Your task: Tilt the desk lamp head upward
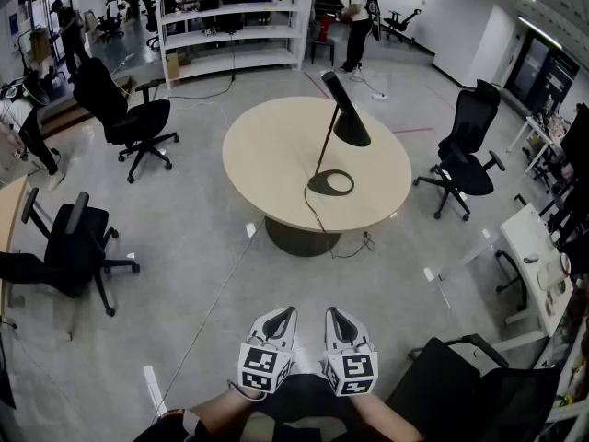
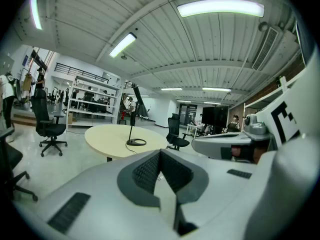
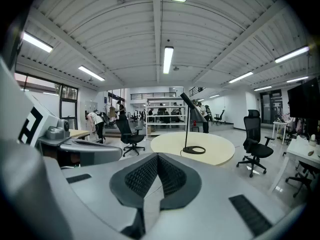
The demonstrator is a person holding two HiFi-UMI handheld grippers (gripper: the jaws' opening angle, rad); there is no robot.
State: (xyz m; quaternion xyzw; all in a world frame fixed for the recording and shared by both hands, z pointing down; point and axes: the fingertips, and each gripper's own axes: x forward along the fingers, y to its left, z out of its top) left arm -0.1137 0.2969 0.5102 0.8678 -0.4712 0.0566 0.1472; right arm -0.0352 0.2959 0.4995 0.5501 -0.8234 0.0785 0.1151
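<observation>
Close by, the left hand-held gripper (image 1: pixel 283 314) and the right hand-held gripper (image 1: pixel 335 315) sit side by side over the floor (image 1: pixel 184 274). Both have their jaws shut tight, with nothing in them. Far ahead stands a round bench (image 1: pixel 267 155). The black desk lamp (image 1: pixel 316 186) stands on it, well apart from both, and its lamp head (image 1: pixel 350 122) leans downward.

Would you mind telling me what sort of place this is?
It looks like an open-plan office or lab workspace: black swivel chairs stand around a round table bearing a desk lamp, white shelving lines the far side, and strip lights run along the ceiling.
</observation>
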